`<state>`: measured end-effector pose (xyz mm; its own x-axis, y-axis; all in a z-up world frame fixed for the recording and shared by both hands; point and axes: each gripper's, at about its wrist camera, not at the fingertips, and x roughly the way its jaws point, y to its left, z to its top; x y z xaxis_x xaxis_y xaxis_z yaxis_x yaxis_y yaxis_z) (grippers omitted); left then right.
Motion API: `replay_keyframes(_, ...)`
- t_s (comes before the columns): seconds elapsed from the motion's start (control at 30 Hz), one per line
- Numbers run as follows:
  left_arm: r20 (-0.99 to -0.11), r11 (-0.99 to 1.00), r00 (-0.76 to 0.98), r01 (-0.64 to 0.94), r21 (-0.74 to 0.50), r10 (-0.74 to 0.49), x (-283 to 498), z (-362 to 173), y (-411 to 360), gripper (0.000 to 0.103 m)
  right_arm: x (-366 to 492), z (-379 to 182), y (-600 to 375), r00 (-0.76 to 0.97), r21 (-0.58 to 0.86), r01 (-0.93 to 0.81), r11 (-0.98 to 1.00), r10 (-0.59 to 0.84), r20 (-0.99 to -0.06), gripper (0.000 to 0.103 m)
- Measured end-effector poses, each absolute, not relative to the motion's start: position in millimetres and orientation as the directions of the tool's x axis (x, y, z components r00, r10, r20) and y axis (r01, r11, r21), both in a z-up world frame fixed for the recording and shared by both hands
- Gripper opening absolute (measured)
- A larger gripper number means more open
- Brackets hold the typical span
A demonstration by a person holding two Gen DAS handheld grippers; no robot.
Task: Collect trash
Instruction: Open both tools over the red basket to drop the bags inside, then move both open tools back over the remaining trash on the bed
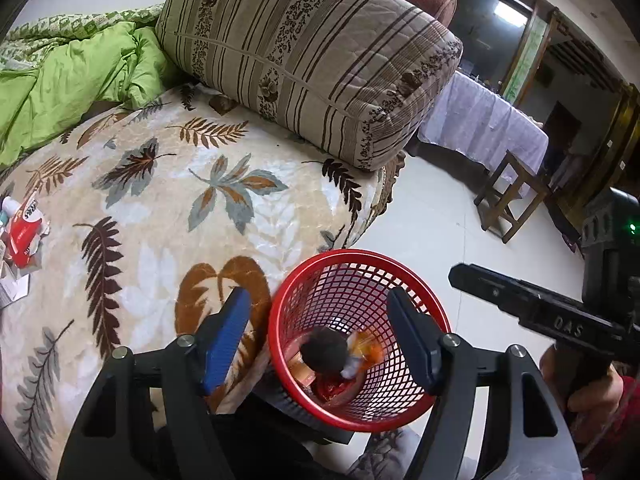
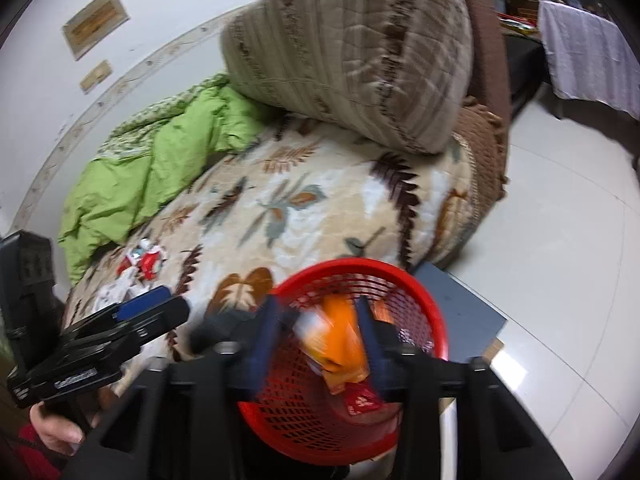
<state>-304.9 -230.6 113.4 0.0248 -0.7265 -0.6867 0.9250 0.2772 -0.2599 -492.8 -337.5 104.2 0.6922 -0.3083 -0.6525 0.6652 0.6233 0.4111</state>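
Over the red plastic mesh basket [image 1: 356,336] beside the bed, both tongs, left [image 1: 320,340] and right [image 2: 320,340], stand open, an orange wrapper [image 2: 340,344] loose between the right pair; remaining red-and-white wrappers [image 1: 24,236] on the leaf-print blanket [image 1: 240,216] look light and crinkly, best pinched mid-fold

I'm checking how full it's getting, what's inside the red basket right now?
Inside the red basket: a dark round lump, an orange wrapper, a red packet and a tan piece. These cover the bottom, so anything beneath stays hidden.
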Motion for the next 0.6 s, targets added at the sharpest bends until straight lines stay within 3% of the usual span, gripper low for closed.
replay_keyframes(0.1, -0.670, 0.326, 0.078, 0.911, -0.253, -0.738, -294, 119, -216, 0.075, -485, 108, -338, 0.712, 0.423, 0.642, 0.639, -0.294, -0.637, 0.051)
replay_keyframes(0.27, -0.655, 0.461, 0.213, 0.857, -0.232, -0.725, -261, 127, -173, 0.075, -449, 117, -324, 0.762, 0.438, 0.563, 0.701, -0.235, -0.604, 0.051)
replay_keyframes(0.4, -0.665, 0.601, 0.346, 0.775, -0.195, -0.662, -227, 126, -131, 0.075, -408, 116, -302, 0.795, 0.457, 0.465, 0.758, -0.129, -0.593, 0.051)
replay_keyframes(0.6, -0.685, 0.764, 0.447, 0.593, -0.254, -0.575, -170, 114, -52, 0.075, -340, 109, -265, 0.791, 0.463, 0.340, 0.819, 0.018, -0.612, 0.051)
